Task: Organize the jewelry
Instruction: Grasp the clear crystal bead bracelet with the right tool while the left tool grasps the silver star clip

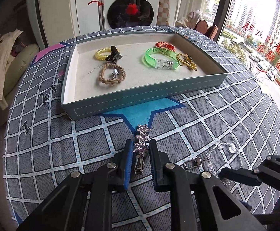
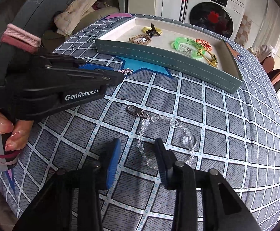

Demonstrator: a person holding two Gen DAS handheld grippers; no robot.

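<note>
Left wrist view: the left gripper [image 1: 140, 150] is seen low over the checked tabletop [image 1: 216, 115], fingers spread on either side of the star clip [image 1: 142, 137]; whether the pads touch it cannot be told. The clip lies on the cloth just short of the tray [image 1: 140, 100]. In the tray are seen a yellow coil [image 1: 101, 53], a dark claw clip [image 1: 114, 56], a braided band [image 1: 111, 76], a green bracelet [image 1: 159, 58], an orange coil [image 1: 165, 45] and a gold keyring [image 1: 187, 61]. A bead chain [image 1: 213, 154] lies right of the gripper.

Right wrist view: the right gripper [image 2: 138, 154] is held spread over the bead chain [image 2: 159, 132], a strand between its fingers, not pinched. The left gripper [image 2: 118, 73] is seen at the star clip [image 2: 126, 71], near the tray [image 2: 168, 61].
</note>
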